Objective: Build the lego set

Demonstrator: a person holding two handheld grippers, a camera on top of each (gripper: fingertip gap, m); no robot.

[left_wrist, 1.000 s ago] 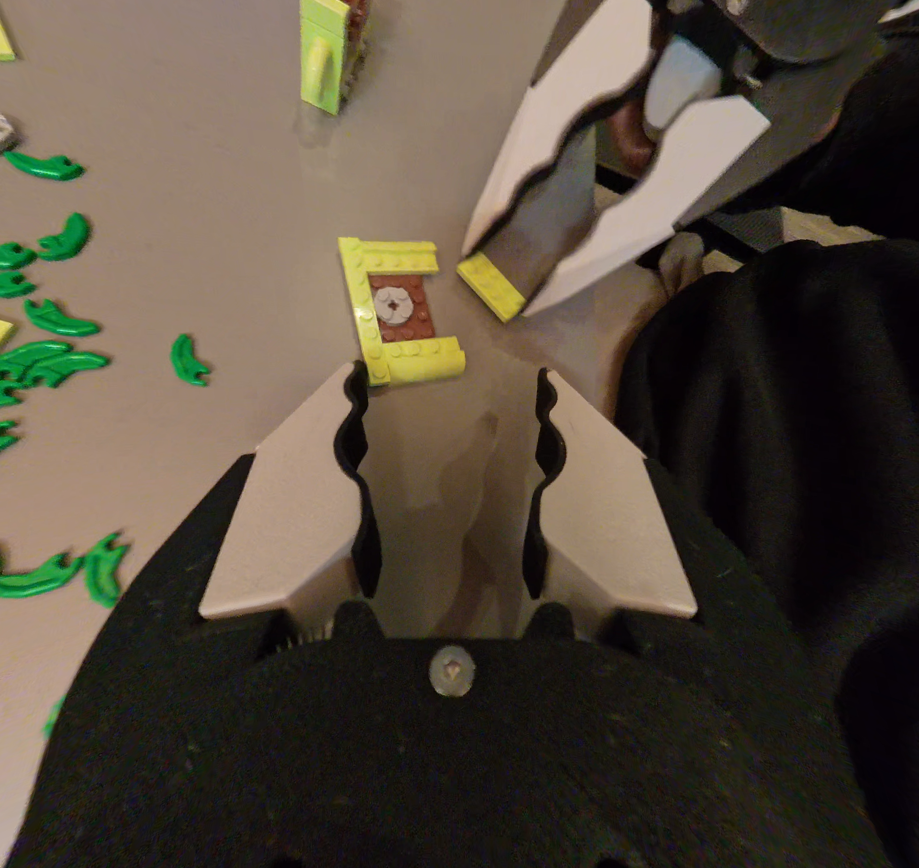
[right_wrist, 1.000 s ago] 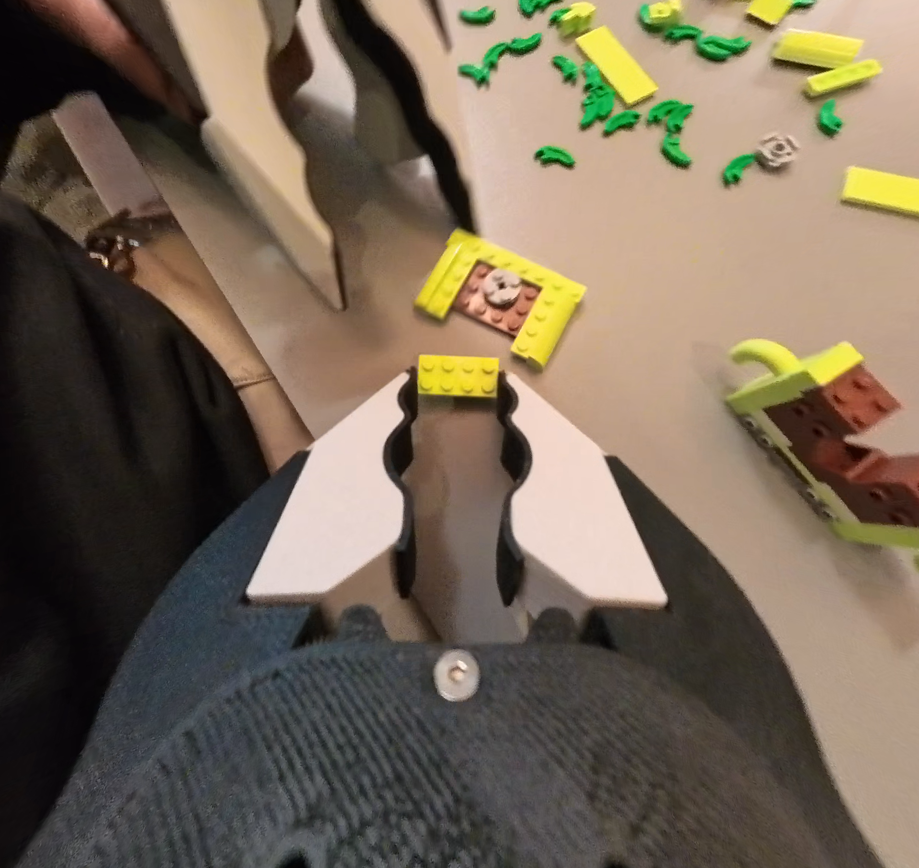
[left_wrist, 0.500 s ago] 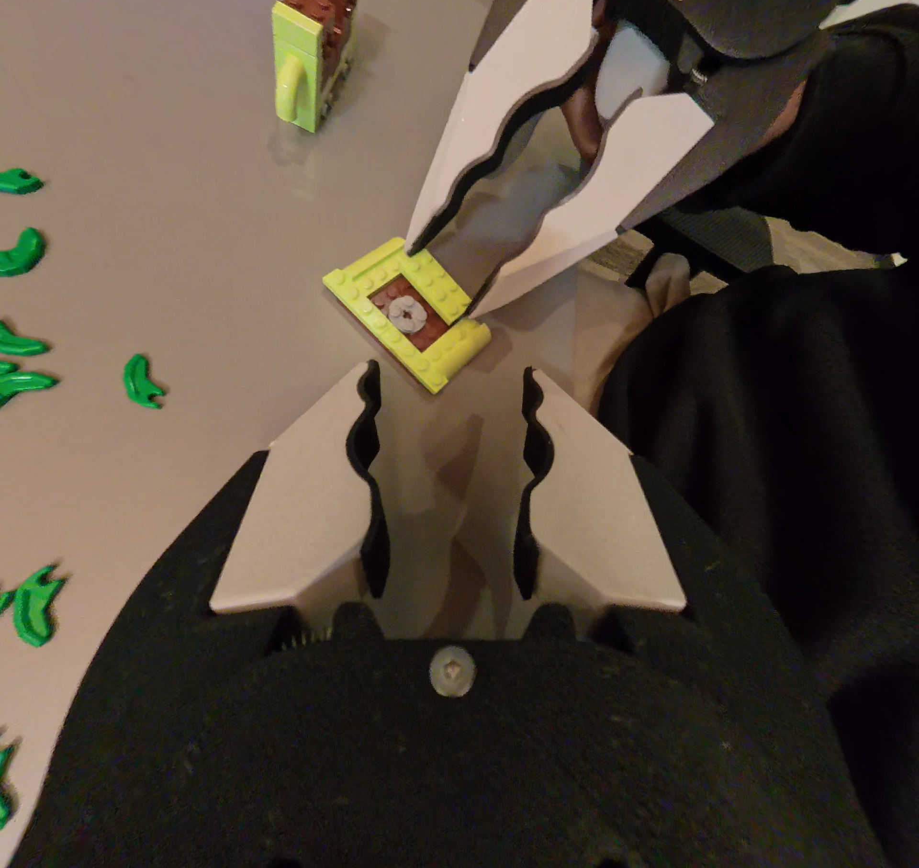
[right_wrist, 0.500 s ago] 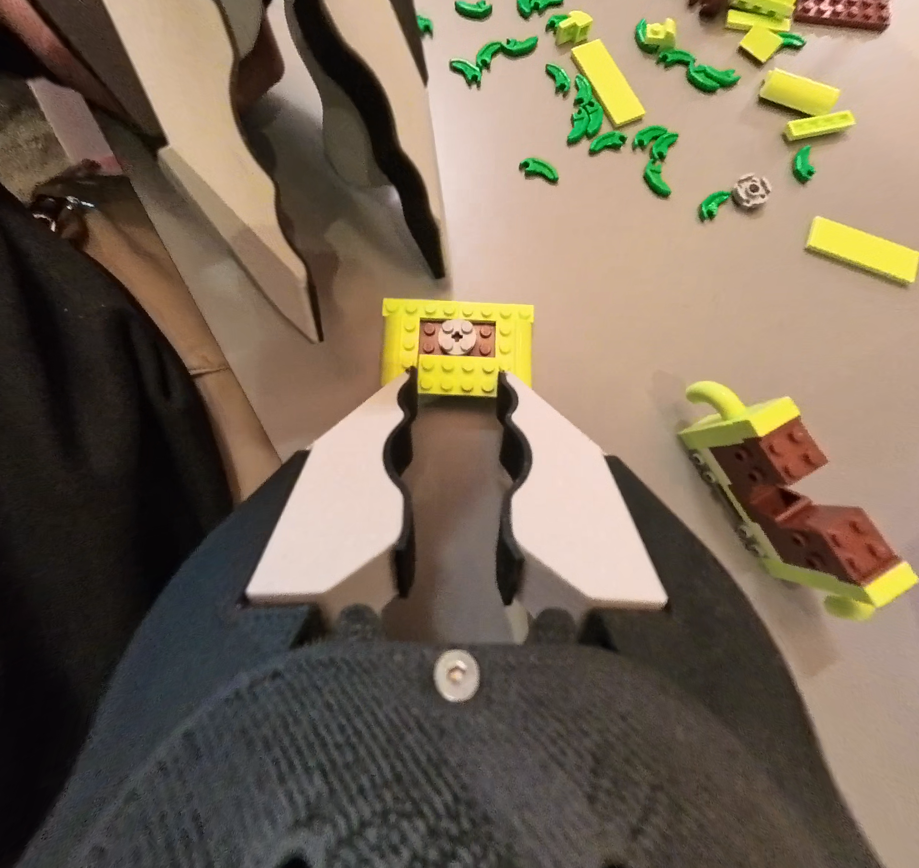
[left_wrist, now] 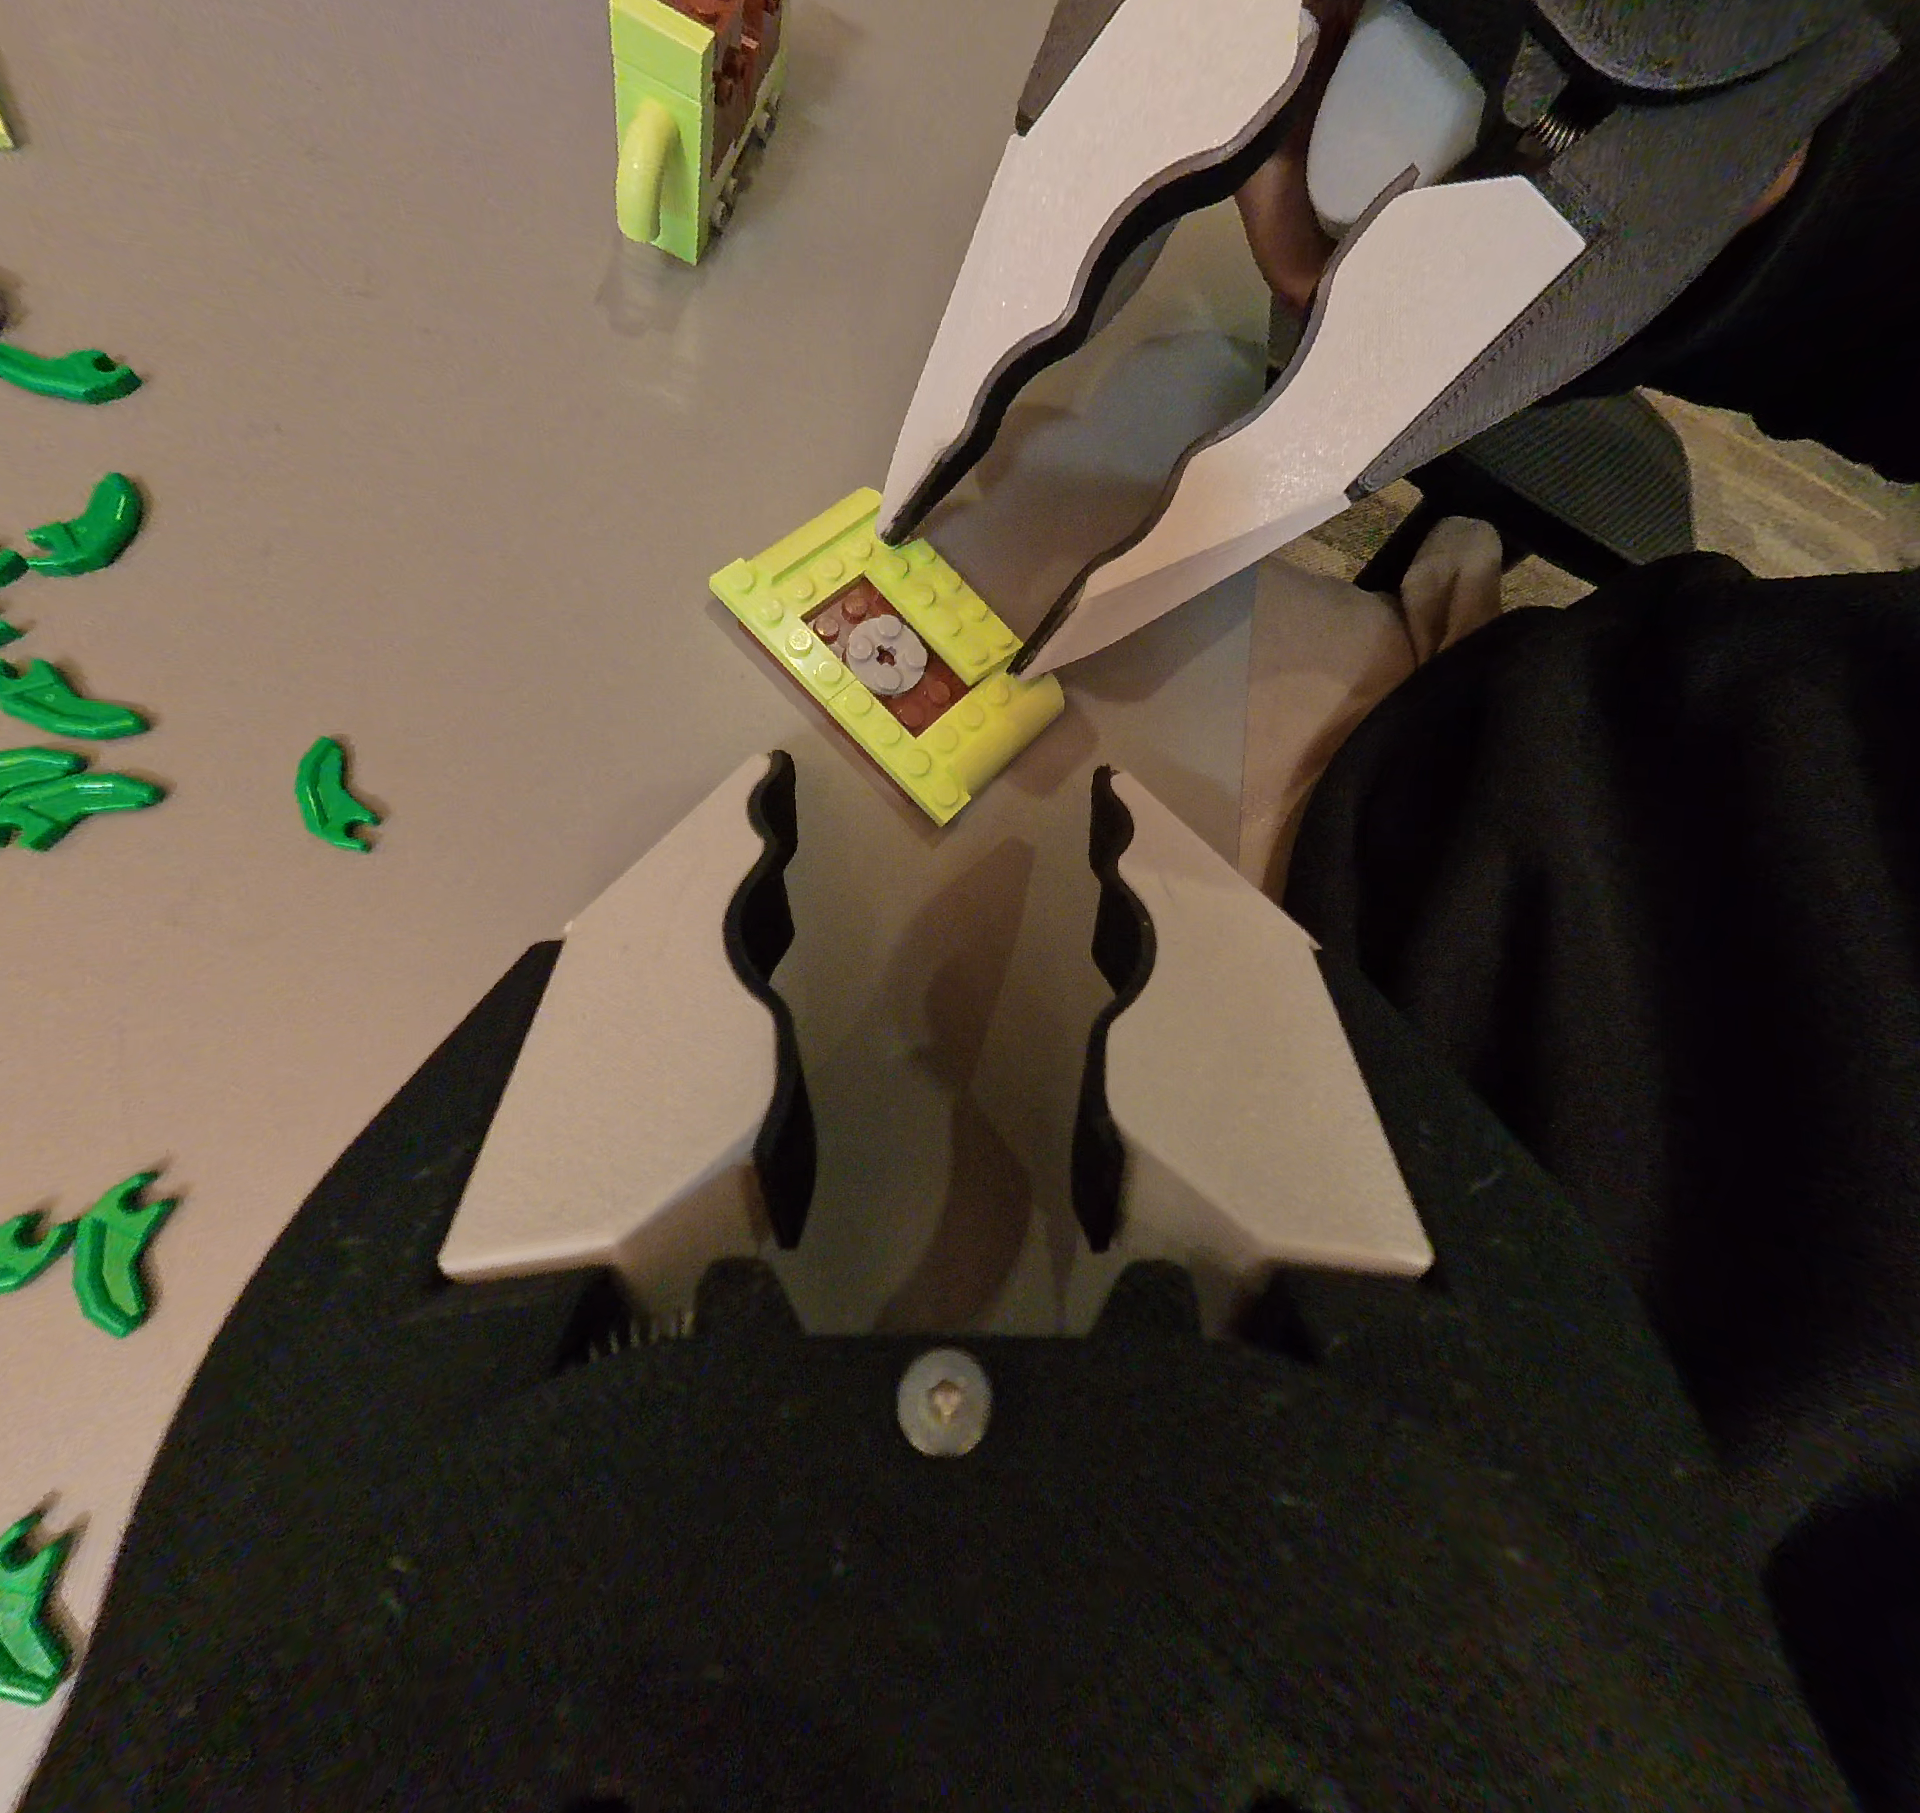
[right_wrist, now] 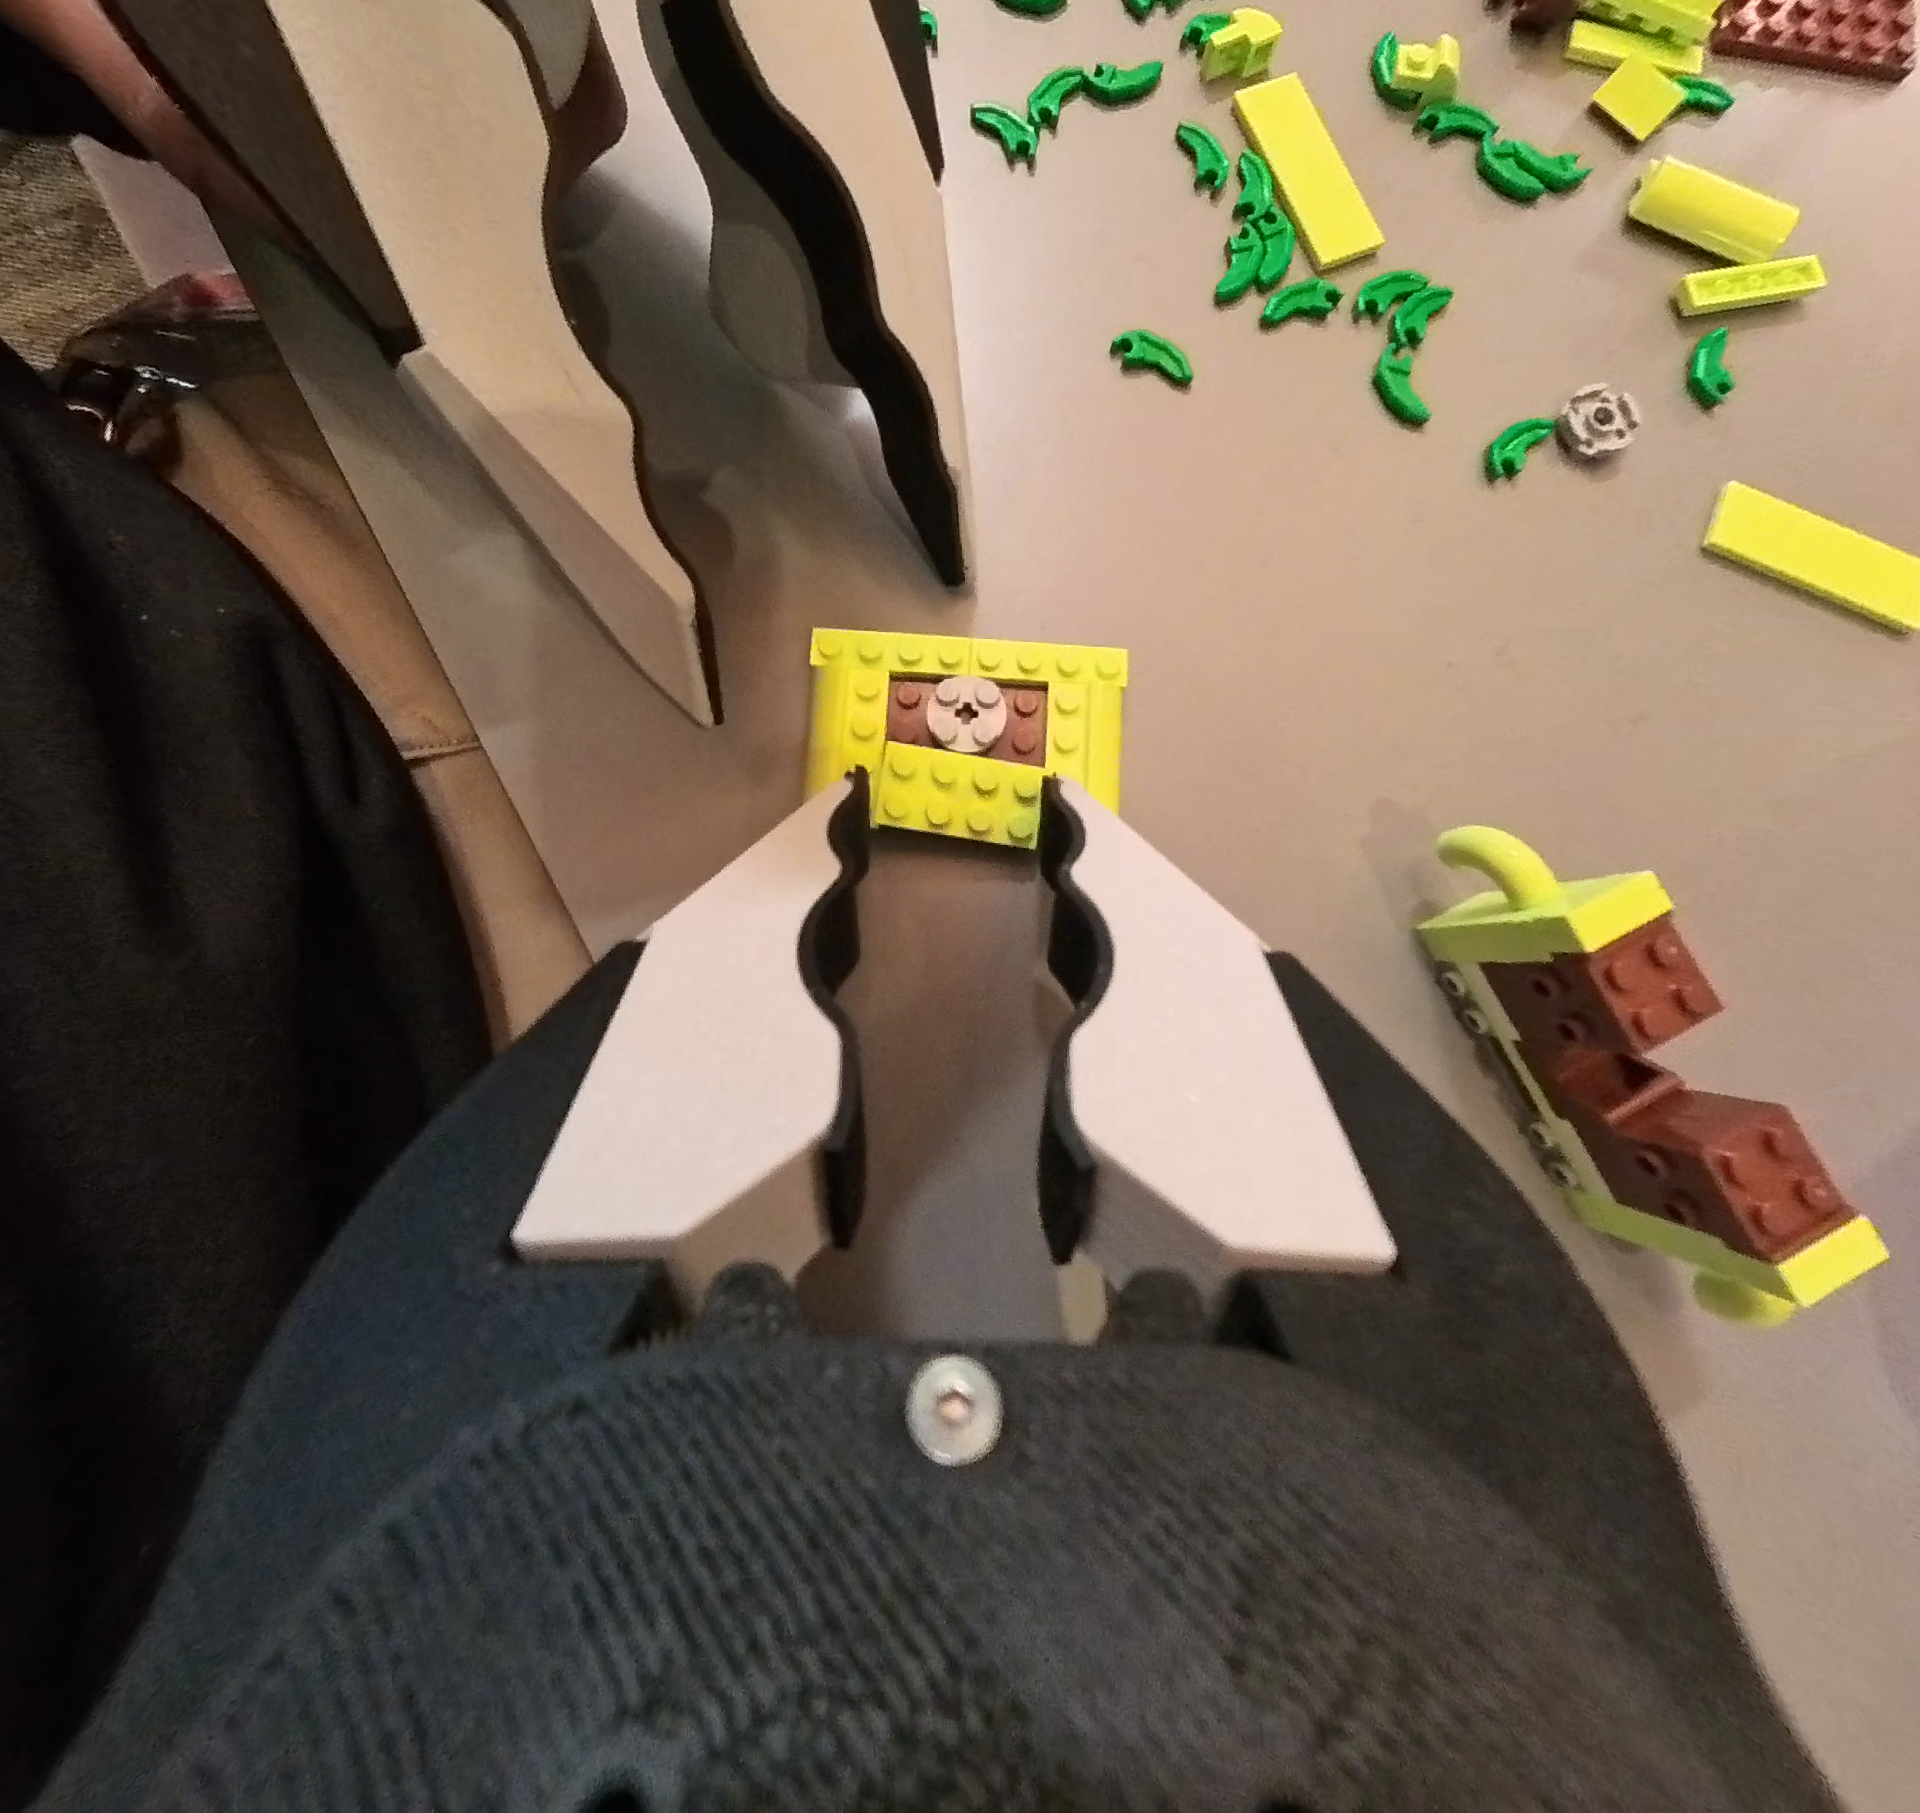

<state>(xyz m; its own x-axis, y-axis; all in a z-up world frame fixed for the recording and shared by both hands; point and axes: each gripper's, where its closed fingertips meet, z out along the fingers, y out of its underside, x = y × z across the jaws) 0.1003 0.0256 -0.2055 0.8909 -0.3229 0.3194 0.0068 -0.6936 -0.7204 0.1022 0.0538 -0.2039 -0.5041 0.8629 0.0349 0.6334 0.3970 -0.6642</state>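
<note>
Right gripper fingers clamped on lime 2x4 plate, pressed onto near edge of lime-framed brown base on grey surface, left gripper fingers spread empty, base at its 12 o'clock.

My grey table is carrying a lime-framed brown plate, a brown-and-lime block assembly, scattered green leaf pieces, lime tiles, a grey round stud and a brown studded plate.

Lime-yellow plate, brown-centred lime frame, green leaf pieces, beige table
</note>
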